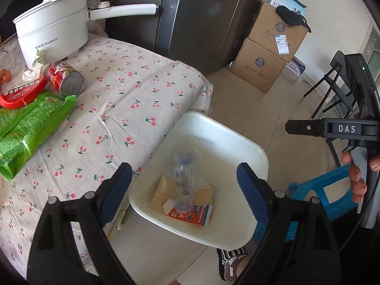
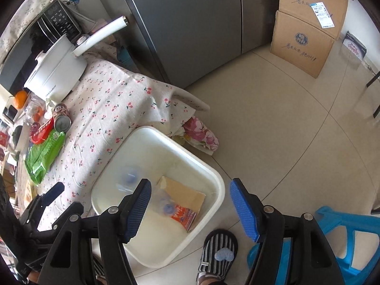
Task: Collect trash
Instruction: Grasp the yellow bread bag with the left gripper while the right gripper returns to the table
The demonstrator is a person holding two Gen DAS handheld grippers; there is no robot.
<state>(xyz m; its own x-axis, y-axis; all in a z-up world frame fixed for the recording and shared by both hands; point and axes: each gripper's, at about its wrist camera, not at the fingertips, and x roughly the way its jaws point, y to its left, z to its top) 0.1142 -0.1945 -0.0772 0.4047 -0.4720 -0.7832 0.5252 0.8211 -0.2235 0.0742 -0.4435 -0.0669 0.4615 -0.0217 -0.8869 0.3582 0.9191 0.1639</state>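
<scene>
Both the left gripper and right gripper hang spread and empty over the white bin beside the table's edge, where a blurred clear bottle, probably light, slippery and crushable, best pinched mid-body, is inside above the cardboard.

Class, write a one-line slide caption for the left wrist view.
Open left gripper above the white bin, where a blurred clear plastic bottle drops onto cardboard scraps.
</scene>
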